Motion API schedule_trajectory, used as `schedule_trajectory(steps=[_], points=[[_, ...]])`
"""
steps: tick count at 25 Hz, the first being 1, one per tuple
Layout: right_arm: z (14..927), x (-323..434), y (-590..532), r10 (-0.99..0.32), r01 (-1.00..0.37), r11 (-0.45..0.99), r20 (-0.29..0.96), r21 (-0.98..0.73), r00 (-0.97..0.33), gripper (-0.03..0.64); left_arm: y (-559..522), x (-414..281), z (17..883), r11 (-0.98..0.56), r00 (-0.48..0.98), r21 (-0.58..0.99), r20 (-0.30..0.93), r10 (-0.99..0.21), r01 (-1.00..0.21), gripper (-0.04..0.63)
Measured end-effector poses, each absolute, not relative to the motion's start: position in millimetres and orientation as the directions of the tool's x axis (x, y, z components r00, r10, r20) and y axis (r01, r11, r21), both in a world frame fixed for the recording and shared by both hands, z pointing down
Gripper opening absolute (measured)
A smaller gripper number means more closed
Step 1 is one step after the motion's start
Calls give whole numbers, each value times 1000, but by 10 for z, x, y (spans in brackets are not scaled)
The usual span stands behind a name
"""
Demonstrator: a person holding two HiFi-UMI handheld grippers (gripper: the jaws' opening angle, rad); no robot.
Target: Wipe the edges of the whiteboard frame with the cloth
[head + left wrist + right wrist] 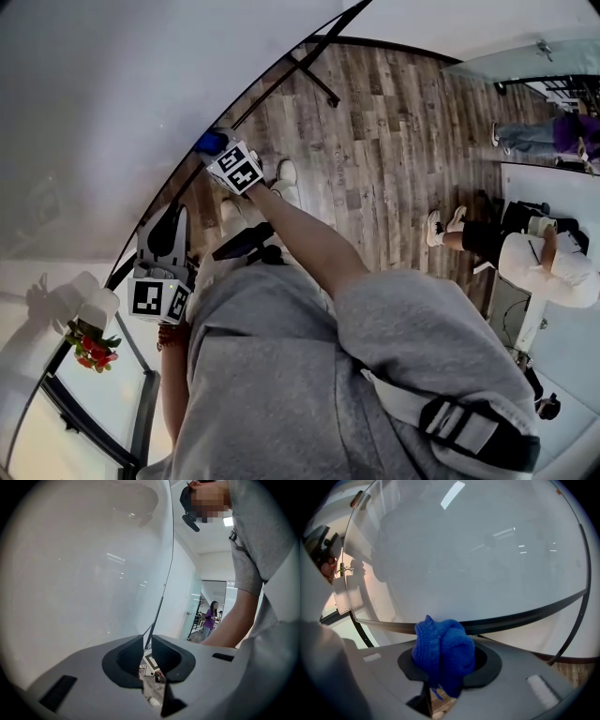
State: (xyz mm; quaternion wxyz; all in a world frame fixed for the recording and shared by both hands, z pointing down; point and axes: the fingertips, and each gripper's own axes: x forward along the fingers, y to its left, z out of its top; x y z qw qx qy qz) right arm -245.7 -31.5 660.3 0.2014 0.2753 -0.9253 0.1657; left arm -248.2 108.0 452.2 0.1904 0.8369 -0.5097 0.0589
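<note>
A bunched blue knitted cloth (440, 644) is clamped in the right tongs (447, 663), whose jaws are closed on it so that a rounded wad sticks out in front. The wad sits just before the dark frame (520, 616) along the lower edge of the whiteboard (478, 550). Whether it is touching the frame cannot be told.

The left tongs (147, 656) have their jaws only a narrow slit apart and hold nothing. In the head view they are close to the frame's edge.

Likely risks: the frame is a thin strip, so the fat wad could ride off it onto the board face and miss the edge. If it is dragged hard, the cloth might tug loose from the jaws, or the hard jaw tips could scrape the frame. The board appears to stand on a dark leg (314, 75). With the left tongs gripping nothing, a firm push could probably rock or shift it.

The board face is glossy pale grey and reflects ceiling lights. The floor (394, 131) is wood-look planks in mixed browns. The person holding the tongs wears a grey top. Well apart, a seated person in white (548, 267) and another in purple (572, 131) are by glass partitions. A small red and green sprig (91, 349) hangs near the board's lower corner.
</note>
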Motion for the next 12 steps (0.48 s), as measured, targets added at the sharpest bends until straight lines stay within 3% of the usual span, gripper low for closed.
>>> schedule_trajectory(steps=[12], points=[[6600,-2611,-162,-418,-554,799,448,-232,-790,137,1205,-2576,4550,-373,441,257,301,-845,-891,60]])
